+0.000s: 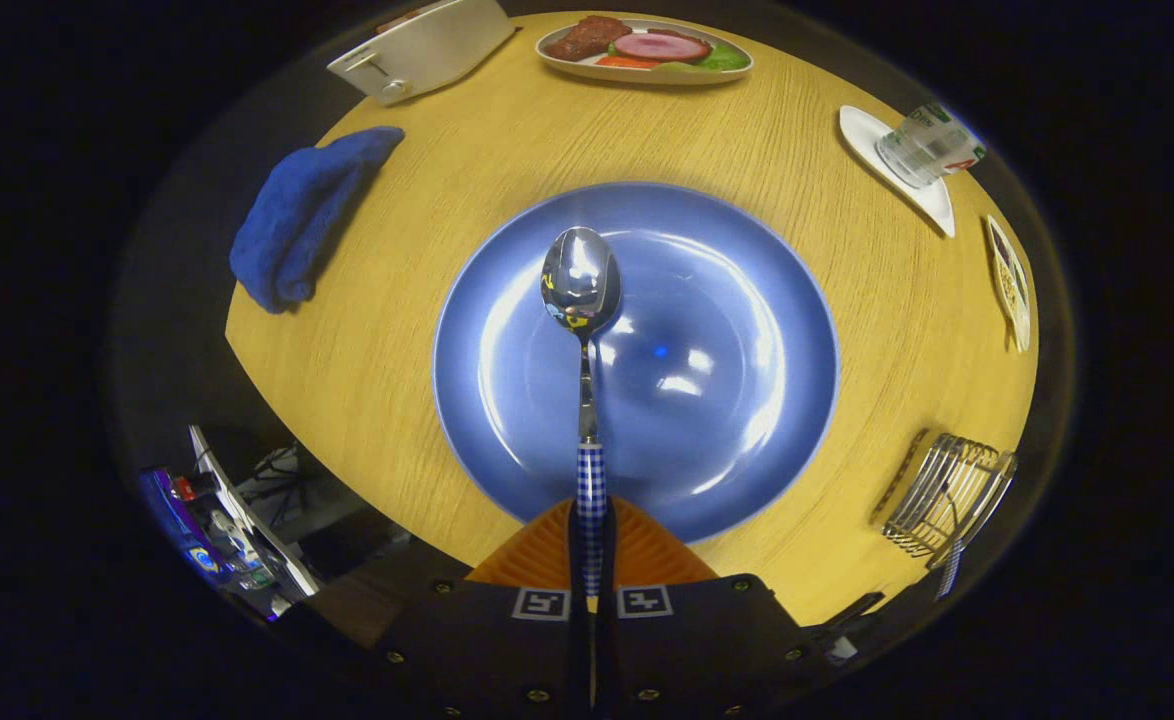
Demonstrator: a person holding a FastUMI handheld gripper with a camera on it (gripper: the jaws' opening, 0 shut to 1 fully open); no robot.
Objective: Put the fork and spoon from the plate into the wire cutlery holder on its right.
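The gripper [591, 585] has its jaws pressed in on the checked handle of the spoon [583, 290], pinching it near the tail end, so the whole polished stem and bowl stick out ahead of the fingers toward twelve o'clock, over the blue plate [747, 300]. From where I stand the spoon looks lifted clear of the plate, though I can't be sure there is a gap under the bowl. It ought to handle as a light, stiff thing: metal that won't bend, nothing fragile about it, but glossy and narrow, so I'd judge it apt to swivel or slide in a grip held this far back, with the bowl's weight levering down at the front. The patterned handle is probably the better place to hold, less slick than the bare steel, and a pinch nearer the middle would steady it more. The wire cutlery holder [947, 495] stands on the bench [377, 330] at about four o'clock from the plate, well apart from its rim; a checked handle like the spoon's pokes out at its lower end, which I take to be the fork [950, 572], already in. The holder's open wires look forgiving, but the spoon would need tipping handle or bowl down to drop in cleanly. Round the far side lie a blue cloth [297, 215] at ten o'clock and a toaster [417, 45] beyond it
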